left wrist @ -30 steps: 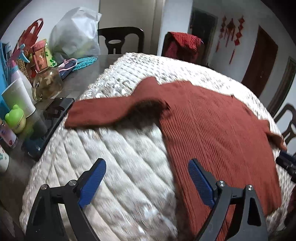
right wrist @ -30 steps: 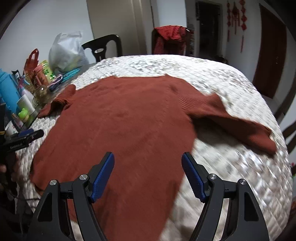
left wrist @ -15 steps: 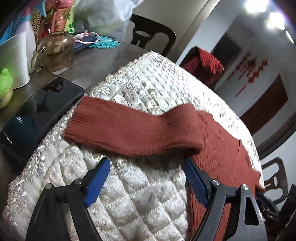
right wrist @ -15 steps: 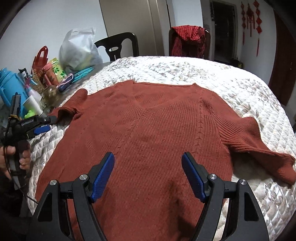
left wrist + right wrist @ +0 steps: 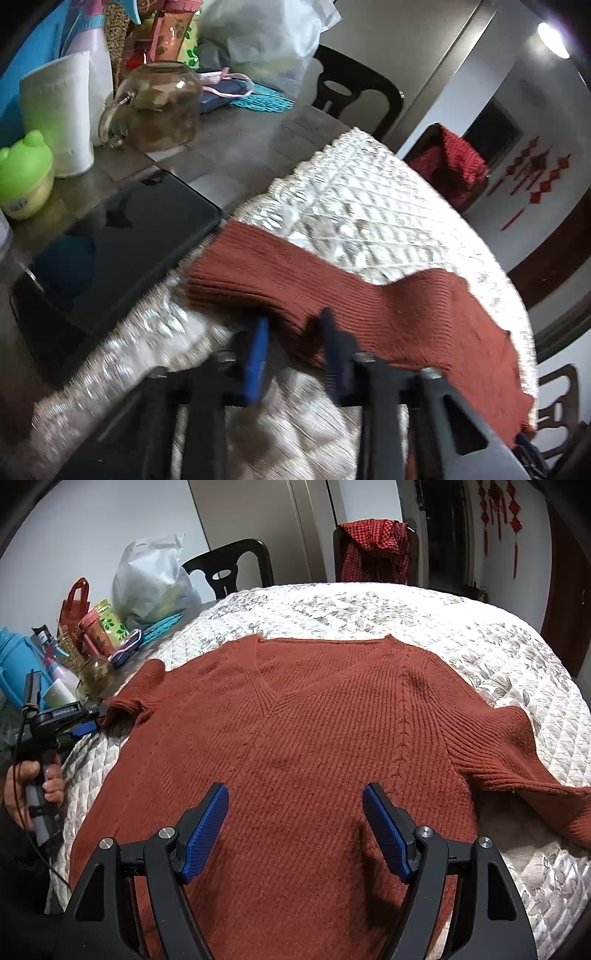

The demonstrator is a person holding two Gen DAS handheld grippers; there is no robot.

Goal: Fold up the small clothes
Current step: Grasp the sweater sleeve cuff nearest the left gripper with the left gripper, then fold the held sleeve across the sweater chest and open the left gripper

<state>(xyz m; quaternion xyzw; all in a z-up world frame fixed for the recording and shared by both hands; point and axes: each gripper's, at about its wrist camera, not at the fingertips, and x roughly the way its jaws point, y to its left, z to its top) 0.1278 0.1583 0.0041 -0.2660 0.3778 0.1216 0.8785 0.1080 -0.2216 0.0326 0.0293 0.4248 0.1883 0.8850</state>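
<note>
Closer now than half a second ago, the left gripper (image 5: 295, 347) sits at the sleeve cuff (image 5: 236, 280) of the rust-red ribbed sweater (image 5: 295, 738), spread flat on the quilted cover (image 5: 480, 646); its jaws are closing with the cuff's edge between them; the right gripper (image 5: 295, 834) hovers over the hem, jaws wide apart, empty.

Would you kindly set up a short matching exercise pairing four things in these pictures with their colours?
Things:
1. sweater
2. frog-shaped jar
3. plastic bag
4. woven mat

Colours:
A. teal
B. white
C. rust red
D. light green

Pairs: 1-C, 2-D, 3-B, 4-A
</note>
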